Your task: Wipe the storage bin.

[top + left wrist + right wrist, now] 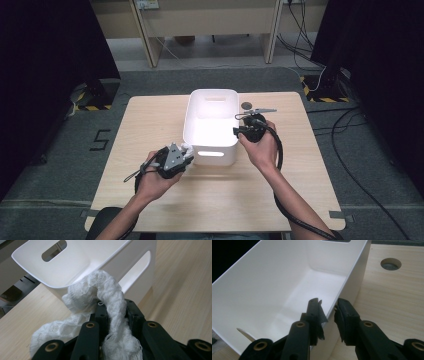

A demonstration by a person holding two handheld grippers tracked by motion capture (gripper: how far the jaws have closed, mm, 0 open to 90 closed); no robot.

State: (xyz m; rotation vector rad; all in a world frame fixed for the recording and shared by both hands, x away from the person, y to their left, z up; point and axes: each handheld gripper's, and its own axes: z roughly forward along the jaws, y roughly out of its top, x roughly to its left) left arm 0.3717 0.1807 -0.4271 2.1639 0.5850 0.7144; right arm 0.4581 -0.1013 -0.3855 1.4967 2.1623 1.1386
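Left gripper view: the left gripper (113,315) has its jaws pressed together on a strip of white net-like cloth (110,297), which bunches up above the jaws and trails down to the desk (185,290) on one side. Just beyond the cloth stands a white plastic bin (82,262) with a slot handle cut into each end wall. Right gripper view: the right gripper (328,311) straddles the bin's side wall, one jaw inside the bin and one outside; the pads sit close to the wall, though whether they press on it cannot be told. A round hole (390,263) in the desk lies past the bin. High view: the left gripper (182,152) sits at the bin's near left corner, the right gripper (245,129) at its right wall, and the bin (212,95) stands mid-desk.
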